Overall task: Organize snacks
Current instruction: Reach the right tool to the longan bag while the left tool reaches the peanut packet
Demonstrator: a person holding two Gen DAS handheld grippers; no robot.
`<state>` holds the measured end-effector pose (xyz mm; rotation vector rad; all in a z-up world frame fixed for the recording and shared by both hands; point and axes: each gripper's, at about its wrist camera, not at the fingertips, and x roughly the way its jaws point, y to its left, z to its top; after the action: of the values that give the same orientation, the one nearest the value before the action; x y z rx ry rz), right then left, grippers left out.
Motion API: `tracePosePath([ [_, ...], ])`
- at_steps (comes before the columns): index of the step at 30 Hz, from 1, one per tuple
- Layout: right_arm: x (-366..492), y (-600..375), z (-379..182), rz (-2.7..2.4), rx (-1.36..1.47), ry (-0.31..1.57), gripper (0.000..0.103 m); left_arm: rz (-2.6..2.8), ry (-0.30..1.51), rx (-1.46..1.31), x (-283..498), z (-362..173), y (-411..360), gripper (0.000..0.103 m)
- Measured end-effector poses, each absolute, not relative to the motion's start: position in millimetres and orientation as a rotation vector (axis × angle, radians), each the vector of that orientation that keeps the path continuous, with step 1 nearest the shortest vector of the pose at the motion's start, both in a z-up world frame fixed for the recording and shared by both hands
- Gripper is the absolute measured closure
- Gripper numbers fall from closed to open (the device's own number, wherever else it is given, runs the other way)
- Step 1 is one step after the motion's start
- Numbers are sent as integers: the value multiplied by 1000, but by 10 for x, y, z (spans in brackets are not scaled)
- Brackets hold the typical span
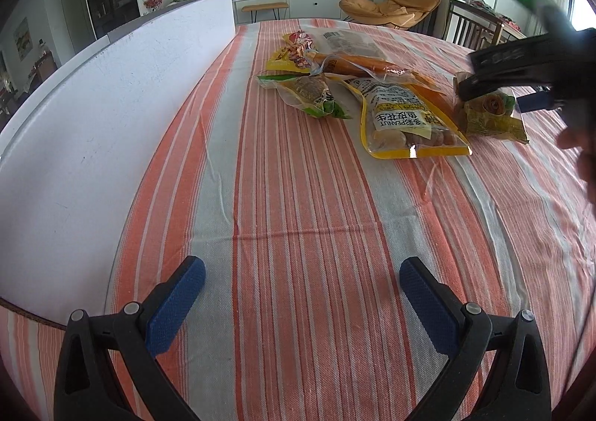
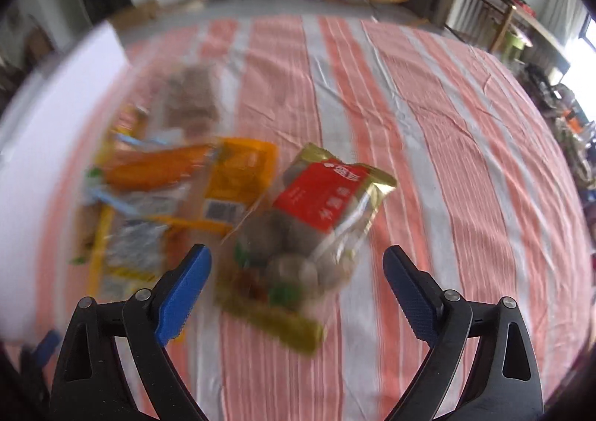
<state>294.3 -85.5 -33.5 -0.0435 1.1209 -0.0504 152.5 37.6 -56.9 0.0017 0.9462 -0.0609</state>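
Several snack packs lie in a loose heap on the striped tablecloth. In the left wrist view I see a yellow peanut bag, a green and yellow pack, an orange sausage pack and a gold pack. My left gripper hangs open over bare cloth, well short of the heap. My right gripper is open just above the gold pack with the red label, which lies between its fingers. The right wrist view is motion-blurred.
A tall white box wall runs along the left side of the table. More packs sit behind the heap: a yellow-red one and a clear one. A hand shows at the right edge. Striped cloth stretches right of the packs.
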Motion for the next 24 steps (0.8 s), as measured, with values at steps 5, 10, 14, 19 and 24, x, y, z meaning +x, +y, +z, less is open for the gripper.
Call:
tracePosePath([
  [5,2794,-1026,-303,-51,-50,1036,31,-61,946,2,1524,-570,376,0],
  [10,2246,-1401,-293,42,-58,979,34,-61,946,2,1524,-570,375,0],
  [14,1778,-1658,-394,53,-107,884,33,-61,946,2,1525,-570,375,0],
  [19,1575,-1737,-448,53,-71,797,33,-58,946,5,1522,-571,371,0],
  [24,1658,-1694,-501,38,-78,769,27,-46,987,-8,1479,-541,347,0],
])
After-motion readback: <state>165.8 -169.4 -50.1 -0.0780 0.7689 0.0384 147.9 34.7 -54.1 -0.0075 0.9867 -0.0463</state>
